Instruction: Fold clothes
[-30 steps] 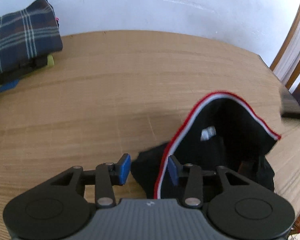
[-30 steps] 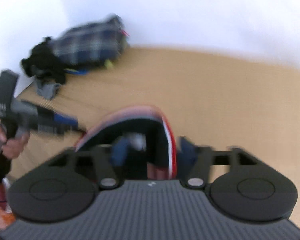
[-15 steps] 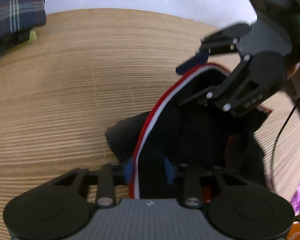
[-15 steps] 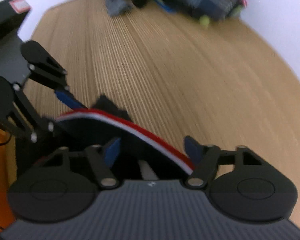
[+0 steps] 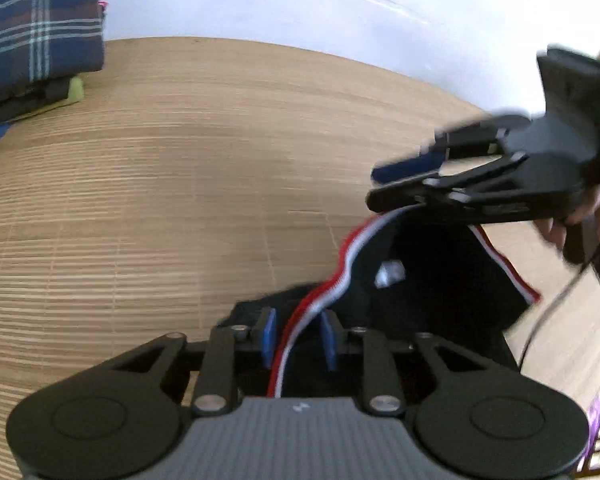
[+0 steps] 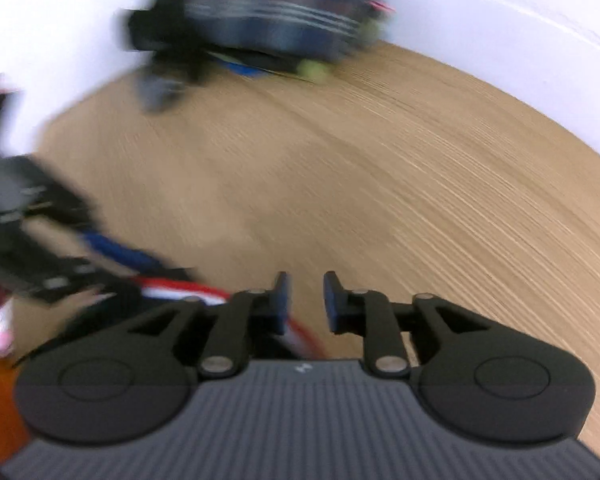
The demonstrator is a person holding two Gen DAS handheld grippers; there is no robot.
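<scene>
Fabric is what is being handled here: a black garment [image 5: 432,292] edged with a red and white striped band [image 5: 332,284] is gathered in a heap at the near edge of the wooden table [image 5: 180,200], partly lifted off it. It is judged light, limp and not fragile; it sags wherever it is unsupported, and the band is likely the firmest line to hold, since it gives a thicker ridge than the thin black cloth.

The left gripper [image 5: 298,338] is seen with its jaws narrowly apart and the striped band running between the 2 blue pads. The gap has just been changing slightly, and whether the pads truly press on the band cannot be told. The right gripper [image 5: 400,186] is held above the raised top of the band, further along the same edge. Its jaws have just been closing, yet in its own blurred view a clear gap is seen between the pads [image 6: 282,304], and the band passes beside and under the left-hand pad, not between them.

A pile of folded clothes [image 5: 36,40], topped by a plaid piece, is stacked at the far corner of the table, well apart.

A hold on the band at 2 spread points is judged best, so the cloth hangs flat.
</scene>
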